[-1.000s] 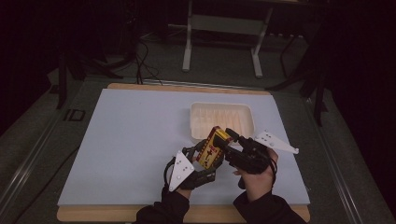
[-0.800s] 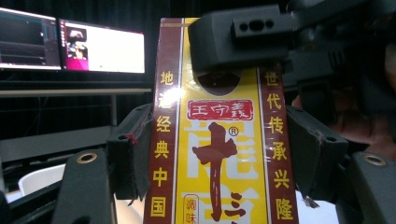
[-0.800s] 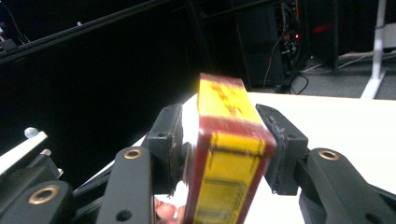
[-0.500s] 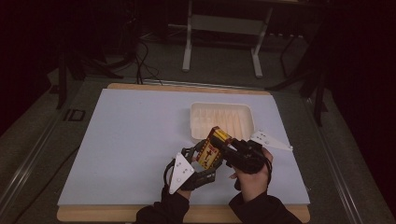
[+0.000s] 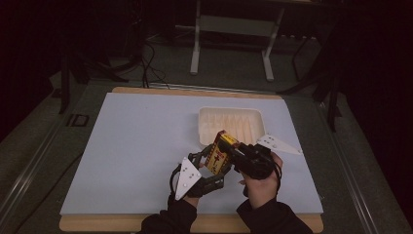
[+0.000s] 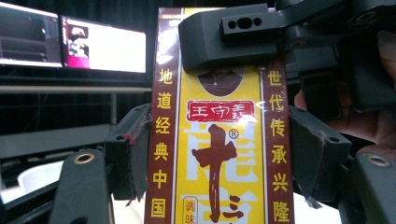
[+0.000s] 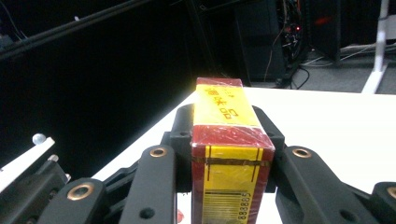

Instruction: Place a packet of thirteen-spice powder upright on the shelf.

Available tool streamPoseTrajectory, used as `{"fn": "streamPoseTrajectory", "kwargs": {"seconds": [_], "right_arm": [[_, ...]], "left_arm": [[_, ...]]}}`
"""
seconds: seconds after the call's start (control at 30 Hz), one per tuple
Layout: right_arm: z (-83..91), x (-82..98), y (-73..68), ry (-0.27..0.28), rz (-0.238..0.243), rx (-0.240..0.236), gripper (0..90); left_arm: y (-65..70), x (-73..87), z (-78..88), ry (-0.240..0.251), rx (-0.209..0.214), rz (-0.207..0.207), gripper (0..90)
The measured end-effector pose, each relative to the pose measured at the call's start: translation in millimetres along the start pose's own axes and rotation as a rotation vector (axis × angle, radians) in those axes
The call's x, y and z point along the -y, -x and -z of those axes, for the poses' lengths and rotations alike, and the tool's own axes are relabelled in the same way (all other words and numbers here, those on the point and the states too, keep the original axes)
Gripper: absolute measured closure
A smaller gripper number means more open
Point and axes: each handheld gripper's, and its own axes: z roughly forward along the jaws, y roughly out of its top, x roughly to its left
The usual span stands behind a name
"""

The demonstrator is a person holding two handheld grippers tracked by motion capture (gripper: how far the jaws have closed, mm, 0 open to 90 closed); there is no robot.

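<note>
Right gripper [image 5: 233, 152]: clamped on the far end of the yellow-and-red carton [image 6: 219, 154], jaws having just closed on it, one jaw across the printed face. Left gripper [image 5: 212, 165]: jaws having just been opening, carton between them, pads right at its narrow sides; impossible to tell whether pressing or merely alongside.

For a clean handover: keep the right grip firm and square, spread the left jaws fully before drawing away, pull back straight along the carton, no twisting.

Carton held tilted in the air over the near right part of the table surface [image 5: 136, 146], just short of the near edge of the white tray [image 5: 231, 112].
</note>
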Motion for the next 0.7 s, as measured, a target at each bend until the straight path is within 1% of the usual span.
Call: {"fn": "streamPoseTrajectory", "kwargs": {"seconds": [0.07,0.1,0.13,0.17,0.2,0.27,0.33,0.37,0.4,0.43,0.5,0.53,0.57,0.63,0.67,0.7], "right_arm": [[-0.6,-0.2,-0.2,0.002,0.006,0.009,68.0],[-0.7,-0.7,0.1,-0.001,0.012,0.011,68.1],[-0.7,-1.2,0.8,0.001,0.018,0.014,68.1],[-0.4,-1.8,0.9,0.002,0.017,0.017,68.1],[-0.1,-2.7,1.1,0.003,0.022,0.019,68.1],[0.8,-4.7,1.0,0.009,0.035,0.027,68.1],[1.5,-7.7,2.1,0.018,0.044,0.034,68.1],[1.7,-9.2,2.8,0.022,0.049,0.039,68.1],[2.4,-11.4,4.0,0.029,0.052,0.045,68.1],[3.1,-14.6,5.9,0.033,0.058,0.054,68.1],[4.2,-19.2,8.0,0.043,0.074,0.076,68.1],[4.5,-20.9,8.5,0.047,0.081,0.081,68.1],[5.0,-23.8,9.2,0.055,0.095,0.092,68.1],[5.8,-28.6,9.7,0.068,0.116,0.108,68.1],[6.1,-30.4,9.9,0.074,0.123,0.114,68.1],[6.3,-32.7,10.1,0.082,0.131,0.122,68.1]], "left_arm": [[0.4,-1.2,-0.3,-0.009,0.001,-0.01,28.4],[0.7,-2.4,-0.5,-0.014,0.009,-0.013,25.6],[0.7,-3.2,-0.8,-0.02,0.015,-0.016,25.2],[1.0,-4.4,-0.7,-0.019,0.007,-0.019,25.0],[0.6,-5.7,-0.5,-0.021,0.016,-0.019,25.0],[1.4,-7.9,-1.1,-0.039,0.006,-0.029,24.9],[1.8,-8.8,-0.4,-0.032,0.011,-0.021,20.6],[2.1,-9.5,-0.2,-0.036,0.014,-0.021,20.4],[2.4,-10.4,0.4,-0.037,0.017,-0.026,18.7],[2.4,-11.1,1.1,-0.036,0.008,-0.034,18.2],[0.5,-13.6,2.7,-0.033,0.008,-0.025,18.3],[-0.9,-15.1,3.7,-0.037,-0.006,-0.024,18.2],[-2.7,-16.2,4.8,-0.038,-0.001,-0.014,17.8],[-5.2,-17.8,7.1,-0.053,-0.011,0.001,17.0],[-6.8,-18.5,8.5,-0.061,-0.007,0.016,16.7],[-8.5,-19.2,10.1,-0.08,-0.003,0.033,15.1]]}}
